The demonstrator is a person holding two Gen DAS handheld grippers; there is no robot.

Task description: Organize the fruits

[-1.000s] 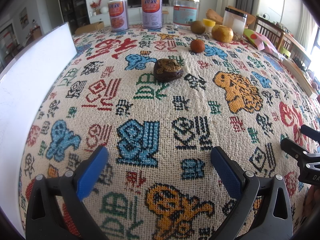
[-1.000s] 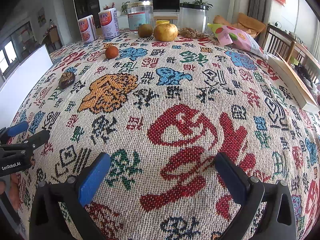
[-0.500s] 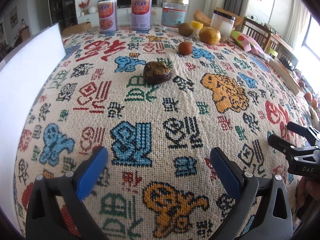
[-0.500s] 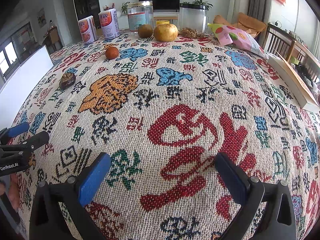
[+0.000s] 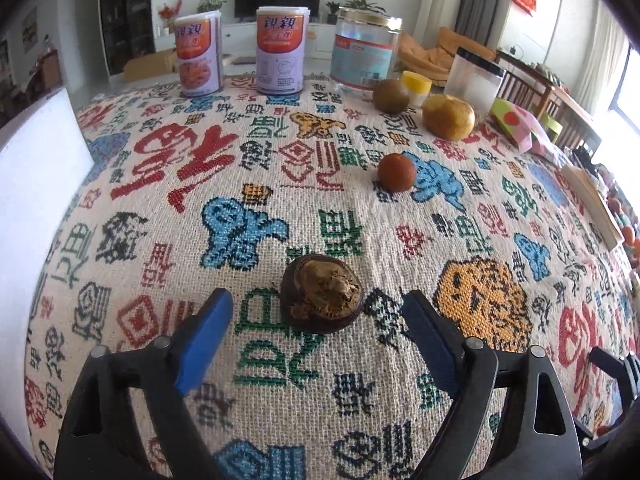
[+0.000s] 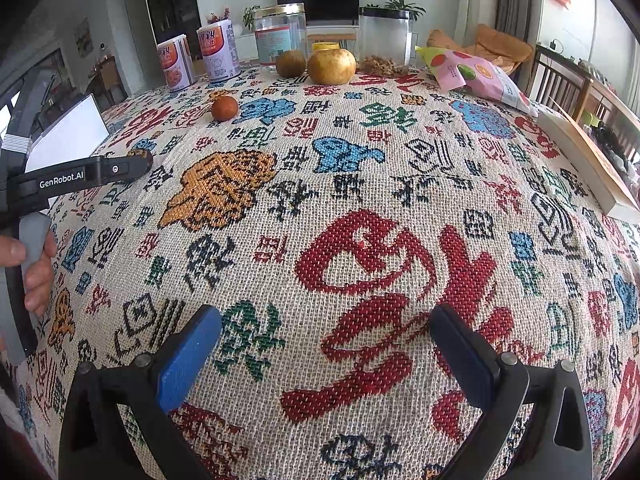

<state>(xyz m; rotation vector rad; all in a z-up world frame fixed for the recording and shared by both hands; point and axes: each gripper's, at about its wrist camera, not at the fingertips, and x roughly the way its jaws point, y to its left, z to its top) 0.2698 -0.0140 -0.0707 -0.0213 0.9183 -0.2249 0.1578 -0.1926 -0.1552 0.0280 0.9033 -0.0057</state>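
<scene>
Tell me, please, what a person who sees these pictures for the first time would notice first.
Probably the dark brown fruit, lying on the bright patterned tablecloth just ahead of the open left gripper. Farther back, a small orange fruit lies alone, and two purple cans stand at the far edge.

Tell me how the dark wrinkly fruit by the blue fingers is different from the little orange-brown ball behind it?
The dark fruit is blackish-brown with a crumpled, tan, broken-looking top; the orange-brown ball is smooth and whole. The dark fruit looks squat and flattened, the ball round. The dark fruit sits just ahead of the open left gripper, between its fingertips; the ball lies farther back, near nothing. Both rest loose on the patterned tablecloth.
</scene>
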